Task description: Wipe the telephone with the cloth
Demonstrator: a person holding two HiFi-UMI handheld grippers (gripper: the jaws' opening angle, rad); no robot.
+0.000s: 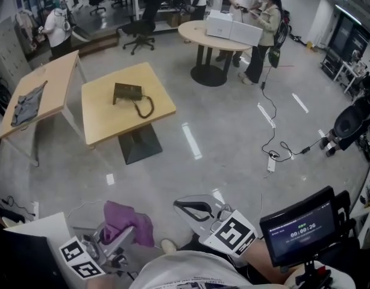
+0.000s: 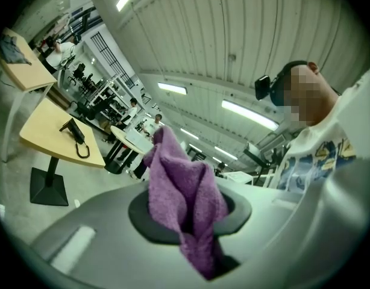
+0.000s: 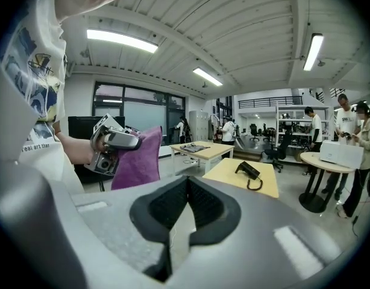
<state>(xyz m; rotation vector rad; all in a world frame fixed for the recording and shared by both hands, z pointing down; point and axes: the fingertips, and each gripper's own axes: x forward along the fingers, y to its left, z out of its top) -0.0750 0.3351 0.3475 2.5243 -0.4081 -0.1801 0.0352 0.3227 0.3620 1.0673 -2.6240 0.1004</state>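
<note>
A black telephone with a coiled cord lies on a square wooden table, far ahead of me across the floor. My left gripper is held low, close to my body, and is shut on a purple cloth. In the left gripper view the cloth bunches up out of the closed jaws. My right gripper is beside it, shut, with nothing between its pads. The right gripper view shows the telephone far off and the cloth at left.
A long wooden table at left carries a grey garment. A round table with white boxes stands at the back, with people beside it. An office chair, floor cables and a screen at lower right.
</note>
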